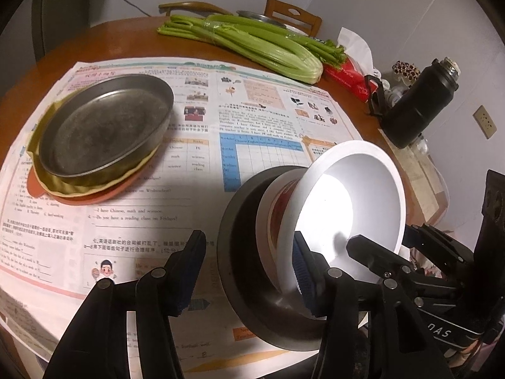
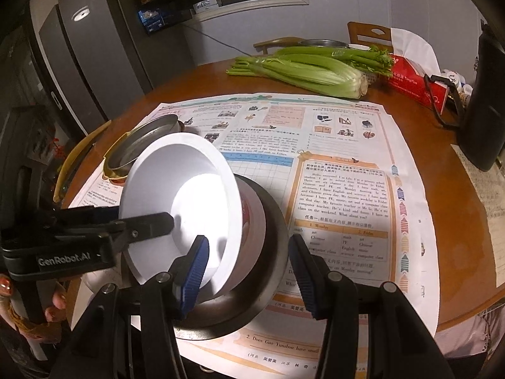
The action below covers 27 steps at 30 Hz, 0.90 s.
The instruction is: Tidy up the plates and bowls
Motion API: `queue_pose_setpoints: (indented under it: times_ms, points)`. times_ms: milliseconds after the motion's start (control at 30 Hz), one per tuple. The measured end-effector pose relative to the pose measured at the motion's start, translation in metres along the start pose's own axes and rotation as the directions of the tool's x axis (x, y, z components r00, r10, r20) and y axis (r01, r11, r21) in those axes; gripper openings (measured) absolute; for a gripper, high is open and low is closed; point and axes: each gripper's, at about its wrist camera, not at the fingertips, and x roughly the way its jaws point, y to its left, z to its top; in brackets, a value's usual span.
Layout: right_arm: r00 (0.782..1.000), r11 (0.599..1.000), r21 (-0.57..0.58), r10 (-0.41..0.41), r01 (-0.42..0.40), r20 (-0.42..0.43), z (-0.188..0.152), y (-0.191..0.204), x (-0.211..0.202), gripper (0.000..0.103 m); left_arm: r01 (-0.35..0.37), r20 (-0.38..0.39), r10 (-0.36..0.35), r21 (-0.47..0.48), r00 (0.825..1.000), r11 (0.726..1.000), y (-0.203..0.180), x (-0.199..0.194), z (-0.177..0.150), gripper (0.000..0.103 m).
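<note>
Nested bowl stack at the near edge of the round table [image 2: 419, 145], on the printed worksheet [image 2: 341, 189]: white bowl [image 2: 176, 189] tilted inside a red-patterned bowl [image 2: 251, 218] inside a dark metal bowl [image 2: 268, 284]. Both grippers stand spread, unclenched; left gripper [image 1: 249, 278] straddles the stack's rim, right gripper [image 2: 249, 271] likewise. Metal pan [image 1: 104, 126] sits on stacked plates [image 1: 94, 189] toward the table's left edge. Celery [image 1: 252, 44] at the far edge.

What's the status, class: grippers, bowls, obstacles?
Both grippers, left gripper and right gripper, open, straddling the bowl stack. White bowl tilted atop dark metal bowl. Plate stack apart; nothing blocking.
</note>
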Motion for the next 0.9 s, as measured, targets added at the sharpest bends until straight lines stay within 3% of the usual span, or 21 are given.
queue_pose_setpoints:
  times_ms: [367,900]
  points:
    - [0.999,0.999,0.033,0.029,-0.028,-0.030,-0.001,-0.006,0.010,0.058,0.019,-0.007,-0.019,0.006,1.000,1.000,-0.003,0.007,0.001,0.060]
    - [0.994,0.993,0.068,0.095,-0.092,-0.052,-0.002,-0.007,0.020,0.064,0.107,-0.036,-0.108,-0.035,0.993,0.994,0.000,0.016,0.000,0.057]
